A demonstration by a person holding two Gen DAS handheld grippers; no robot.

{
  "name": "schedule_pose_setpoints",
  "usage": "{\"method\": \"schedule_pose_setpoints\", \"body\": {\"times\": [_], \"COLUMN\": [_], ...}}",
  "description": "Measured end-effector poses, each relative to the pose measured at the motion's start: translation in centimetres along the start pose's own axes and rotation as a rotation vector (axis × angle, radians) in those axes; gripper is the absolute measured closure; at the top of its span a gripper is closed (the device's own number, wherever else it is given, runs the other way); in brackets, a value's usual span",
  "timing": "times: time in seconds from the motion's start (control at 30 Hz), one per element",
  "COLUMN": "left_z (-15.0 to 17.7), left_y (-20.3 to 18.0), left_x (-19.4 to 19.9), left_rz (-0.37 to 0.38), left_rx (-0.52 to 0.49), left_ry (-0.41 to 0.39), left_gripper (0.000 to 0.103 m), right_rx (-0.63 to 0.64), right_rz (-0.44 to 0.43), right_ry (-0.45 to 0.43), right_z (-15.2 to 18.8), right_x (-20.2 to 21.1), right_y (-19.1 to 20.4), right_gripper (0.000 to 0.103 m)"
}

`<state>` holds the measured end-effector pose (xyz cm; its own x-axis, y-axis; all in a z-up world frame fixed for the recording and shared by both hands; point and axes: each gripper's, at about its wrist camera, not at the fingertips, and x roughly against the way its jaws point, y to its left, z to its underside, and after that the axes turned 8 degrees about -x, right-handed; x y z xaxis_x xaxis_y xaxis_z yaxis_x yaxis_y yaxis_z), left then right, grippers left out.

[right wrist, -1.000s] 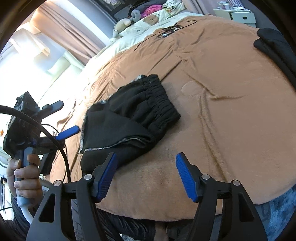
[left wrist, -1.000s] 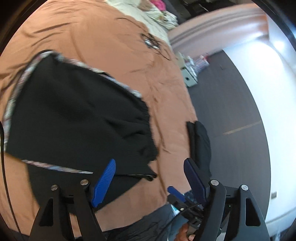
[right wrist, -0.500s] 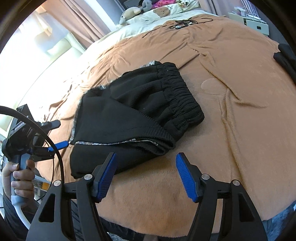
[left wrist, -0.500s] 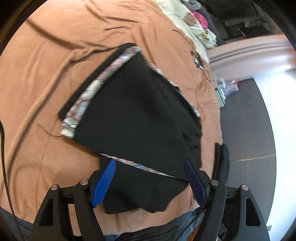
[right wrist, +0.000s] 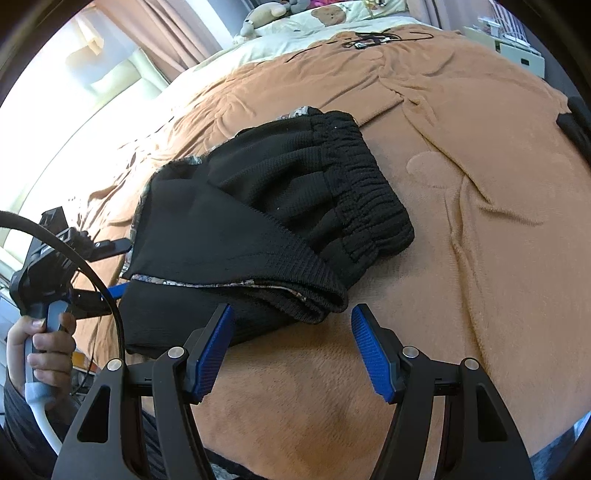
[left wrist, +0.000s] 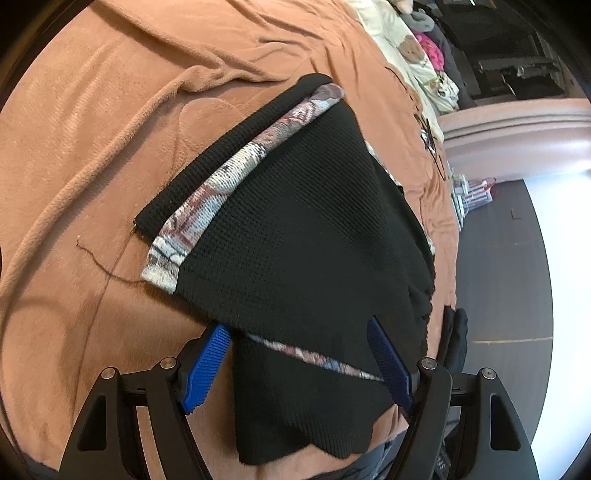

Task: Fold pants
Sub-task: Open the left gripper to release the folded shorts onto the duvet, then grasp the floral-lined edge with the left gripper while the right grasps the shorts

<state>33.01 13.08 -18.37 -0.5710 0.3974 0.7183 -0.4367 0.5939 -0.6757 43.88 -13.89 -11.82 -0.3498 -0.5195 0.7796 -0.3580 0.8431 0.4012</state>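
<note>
Black knit pants point(left wrist: 295, 229) with a patterned side stripe lie folded on the brown bed blanket point(left wrist: 92, 129). In the right wrist view the pants point(right wrist: 266, 229) show their elastic waistband at the right end. My left gripper point(left wrist: 295, 362) is open, its blue fingers on either side of the pants' near edge, fabric between them. My right gripper point(right wrist: 291, 343) is open and empty, just short of the pants' folded near corner. The left gripper also shows in the right wrist view point(right wrist: 107, 269), at the pants' left edge.
Another black garment point(left wrist: 456, 339) lies at the bed's right edge. Cables and glasses point(right wrist: 369, 38) lie on the blanket's far side, near pillows and stuffed toys point(right wrist: 321, 14). Dark floor point(left wrist: 509, 258) lies beyond the bed. A white unit point(right wrist: 517, 48) stands at the right.
Both grippers have moved in toward the pants. The left gripper's fingers now straddle the near edge, and the right gripper has closed in on the folded corner. Both stay open.
</note>
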Motion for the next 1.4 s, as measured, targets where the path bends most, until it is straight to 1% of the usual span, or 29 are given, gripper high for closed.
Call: {"method": "schedule_pose_setpoints", "body": {"times": [0.1,0.17,0.2,0.23,0.27,0.3,0.33,0.37,0.4,0.43,0.5,0.53,0.6,0.7,0.77,1.03,1.23,1.4], "left_z": [-0.3,-0.6,-0.7,-0.8,-1.0,-1.2,-1.5,-1.8,-2.0,-2.2,-2.5,-2.6,-2.9,-3.4,-3.8,-6.0,-7.6,-9.2], "left_y": [0.5,0.7,0.8,1.0,1.2,1.4,1.6,1.8,1.9,2.0,1.6,1.2,0.4,-0.7,-1.7,-5.5,-8.5,-10.7], "left_x": [-0.3,-0.1,0.2,0.4,0.6,0.8,1.1,1.4,1.5,1.8,2.4,2.9,3.6,4.3,4.7,5.8,5.1,3.9], "left_rz": [-0.018,-0.029,-0.039,-0.046,-0.047,-0.049,-0.055,-0.060,-0.059,-0.053,-0.043,-0.039,-0.030,-0.014,-0.003,0.027,0.030,0.042], "left_rx": [0.020,0.031,0.036,0.045,0.055,0.060,0.065,0.071,0.072,0.073,0.060,0.044,0.019,-0.008,-0.032,-0.152,-0.234,-0.299], "left_ry": [-0.034,-0.067,-0.084,-0.096,-0.107,-0.118,-0.126,-0.133,-0.136,-0.143,-0.160,-0.174,-0.193,-0.214,-0.228,-0.260,-0.250,-0.226], "left_gripper": [0.027,0.030,0.036,0.044,0.049,0.060,0.073,0.079,0.090,0.094,0.096,0.096,0.097,0.097,0.097,0.097,0.098,0.098], "right_rx": [0.032,0.062,0.079,0.092,0.112,0.130,0.151,0.168,0.186,0.202,0.211,0.216,0.234,0.251,0.253,0.210,0.163,0.103], "right_rz": [0.004,0.010,0.016,0.019,0.022,0.021,0.024,0.024,0.022,0.029,0.021,0.016,0.011,0.003,-0.007,-0.066,-0.108,-0.149], "right_ry": [0.000,-0.006,-0.012,-0.016,-0.021,-0.024,-0.033,-0.038,-0.041,-0.042,-0.037,-0.033,-0.026,-0.028,-0.032,-0.047,-0.043,-0.041], "right_z": [-0.2,-0.3,-0.4,-0.4,-0.4,-0.5,-0.4,-0.4,-0.3,-0.2,0.0,0.1,0.5,0.7,0.6,0.4,0.3,0.1], "right_x": [-0.3,-0.4,-0.4,-0.5,-0.5,-0.5,-0.5,-0.6,-0.6,-0.6,-0.7,-0.7,-0.6,-0.1,0.3,2.0,2.3,2.4], "right_y": [0.2,0.5,0.7,0.8,1.0,1.3,1.6,1.8,2.1,2.3,2.4,2.5,2.7,2.8,2.9,2.3,1.3,0.2], "right_gripper": [0.039,0.039,0.039,0.039,0.039,0.039,0.039,0.041,0.049,0.053,0.064,0.067,0.077,0.087,0.090,0.092,0.093,0.094]}}
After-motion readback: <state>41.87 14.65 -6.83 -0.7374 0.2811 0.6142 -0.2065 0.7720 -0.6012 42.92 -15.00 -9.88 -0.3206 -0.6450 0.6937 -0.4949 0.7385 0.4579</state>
